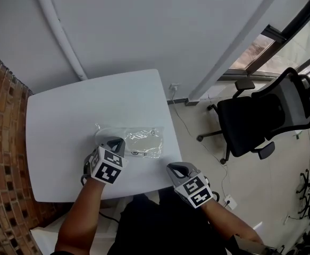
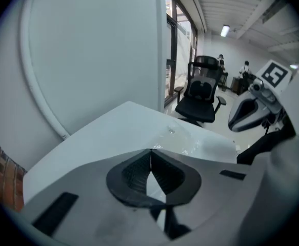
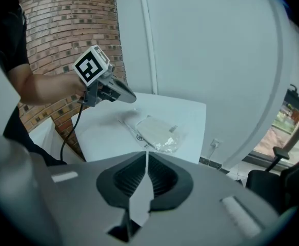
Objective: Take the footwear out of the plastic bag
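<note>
One plastic bag (image 1: 139, 141) | just beyond left tool (image 1: 117, 141) | right tool (image 1: 175, 168) apart

Clear plastic bag (image 1: 135, 140) holding pale footwear (image 3: 154, 129) lies flat on white table (image 1: 59, 121).

No words, brands or numbers can be read anywhere. The cubes on the left gripper (image 1: 116, 141) and right gripper (image 1: 175, 167) carry only black-and-white square markers (patterns, not letters); a small dark print on the plastic bag (image 3: 157, 131) is too tiny to read
</note>
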A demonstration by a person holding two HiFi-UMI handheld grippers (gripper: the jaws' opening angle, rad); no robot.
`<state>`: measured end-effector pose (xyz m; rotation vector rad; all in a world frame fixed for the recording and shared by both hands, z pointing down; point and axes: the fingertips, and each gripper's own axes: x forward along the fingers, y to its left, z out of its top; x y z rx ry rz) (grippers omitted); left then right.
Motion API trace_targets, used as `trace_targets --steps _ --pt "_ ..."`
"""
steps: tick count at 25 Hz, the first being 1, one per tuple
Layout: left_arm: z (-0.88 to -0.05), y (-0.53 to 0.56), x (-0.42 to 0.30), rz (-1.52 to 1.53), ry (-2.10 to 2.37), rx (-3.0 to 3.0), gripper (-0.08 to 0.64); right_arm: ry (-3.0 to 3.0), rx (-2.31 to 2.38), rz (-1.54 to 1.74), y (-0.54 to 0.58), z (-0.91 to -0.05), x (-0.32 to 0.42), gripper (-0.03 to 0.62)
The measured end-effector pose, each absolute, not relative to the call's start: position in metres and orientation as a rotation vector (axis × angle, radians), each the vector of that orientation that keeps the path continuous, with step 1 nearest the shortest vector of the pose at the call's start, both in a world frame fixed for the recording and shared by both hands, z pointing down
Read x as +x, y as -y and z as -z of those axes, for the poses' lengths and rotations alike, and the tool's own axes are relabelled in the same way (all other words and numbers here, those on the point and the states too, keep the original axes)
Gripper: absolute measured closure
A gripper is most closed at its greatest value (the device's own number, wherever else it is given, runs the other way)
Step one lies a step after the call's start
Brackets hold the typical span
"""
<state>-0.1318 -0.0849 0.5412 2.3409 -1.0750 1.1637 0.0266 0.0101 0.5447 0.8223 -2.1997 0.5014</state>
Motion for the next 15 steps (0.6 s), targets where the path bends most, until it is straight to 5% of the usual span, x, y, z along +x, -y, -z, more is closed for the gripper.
trace_targets --steps 7,15 --pt "-0.614 0.092 -0.116 -1.784 0.83 2.398 0.551 2.106 0.697 -0.429 0.01 -0.596 0.021 0.509" --pt "-0.637 0.097 -0.114 -1.819 0.806 2.333 0.552 2.058 0.625 -0.316 0.029 -0.619 0.011 0.503"
